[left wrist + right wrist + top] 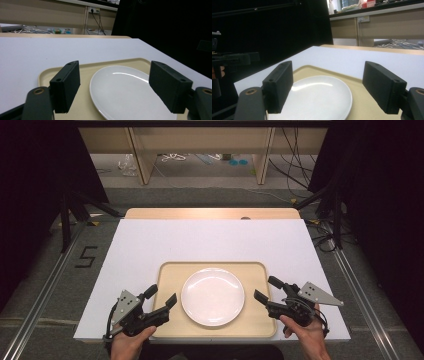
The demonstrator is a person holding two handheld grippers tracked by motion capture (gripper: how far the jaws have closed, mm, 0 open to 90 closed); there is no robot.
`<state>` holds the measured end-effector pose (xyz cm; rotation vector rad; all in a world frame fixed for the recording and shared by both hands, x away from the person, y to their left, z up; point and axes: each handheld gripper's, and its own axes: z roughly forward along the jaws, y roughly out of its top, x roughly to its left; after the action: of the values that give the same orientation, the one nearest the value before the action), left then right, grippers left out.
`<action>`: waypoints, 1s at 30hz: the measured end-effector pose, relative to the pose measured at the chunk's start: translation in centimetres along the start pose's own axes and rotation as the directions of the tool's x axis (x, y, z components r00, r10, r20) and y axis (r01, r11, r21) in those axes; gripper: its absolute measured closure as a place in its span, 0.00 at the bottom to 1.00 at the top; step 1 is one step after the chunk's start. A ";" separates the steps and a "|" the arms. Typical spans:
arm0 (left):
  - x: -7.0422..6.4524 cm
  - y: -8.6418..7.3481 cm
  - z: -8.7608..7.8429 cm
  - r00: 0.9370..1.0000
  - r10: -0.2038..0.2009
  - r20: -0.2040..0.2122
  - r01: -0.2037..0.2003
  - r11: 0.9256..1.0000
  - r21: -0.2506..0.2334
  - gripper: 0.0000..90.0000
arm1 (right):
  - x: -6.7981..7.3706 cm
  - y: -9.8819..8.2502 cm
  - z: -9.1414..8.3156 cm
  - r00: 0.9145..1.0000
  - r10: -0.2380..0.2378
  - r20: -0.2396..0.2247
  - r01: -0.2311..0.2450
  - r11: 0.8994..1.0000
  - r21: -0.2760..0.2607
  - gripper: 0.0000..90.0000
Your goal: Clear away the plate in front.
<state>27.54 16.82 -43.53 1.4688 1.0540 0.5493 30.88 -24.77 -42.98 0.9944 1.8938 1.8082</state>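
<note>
- On the tray (169, 275), the white plate (212, 296) lies centred, bare rim all round.
- Left gripper (161, 300) gapes wide, empty, at the tray's left edge.
- Right gripper (265, 289) gapes wide, empty, at its right edge.

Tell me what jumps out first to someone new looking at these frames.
The bare white plate stands out, sitting in the middle of a beige tray at the near edge of the white table. Flanking the tray, the left gripper and right gripper are hand-held with jaws open and nothing between them, both angled toward the plate.
</note>
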 end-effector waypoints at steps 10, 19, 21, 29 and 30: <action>-0.8 0.2 -0.4 0.999 0.026 0.032 -0.026 1.000 -0.004 0.18 | 0.1 -0.1 -0.1 1.000 0.005 -0.007 -0.005 1.000 0.010 0.29; -0.2 0.1 -0.7 1.000 0.027 0.008 -0.027 0.999 -0.023 0.17 | 0.2 0.0 0.0 1.000 -0.016 -0.005 0.016 1.000 0.006 0.29; -0.1 0.2 -0.8 1.000 0.024 0.009 -0.023 0.999 -0.024 0.17 | 0.2 0.0 0.0 1.000 -0.017 0.000 0.017 1.000 0.007 0.29; -0.2 0.3 -1.0 1.000 0.021 0.005 -0.021 0.999 -0.034 0.17 | 0.5 0.1 0.0 1.000 -0.021 -0.011 0.021 1.000 0.000 0.29; -0.2 0.3 -1.0 1.000 0.018 0.002 -0.018 0.999 -0.035 0.17 | 0.6 0.1 0.0 1.000 -0.018 -0.011 0.019 1.000 0.007 0.29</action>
<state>26.67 17.24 -43.03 1.4490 1.0262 0.5760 30.53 -24.37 -42.72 0.9684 1.9113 1.8009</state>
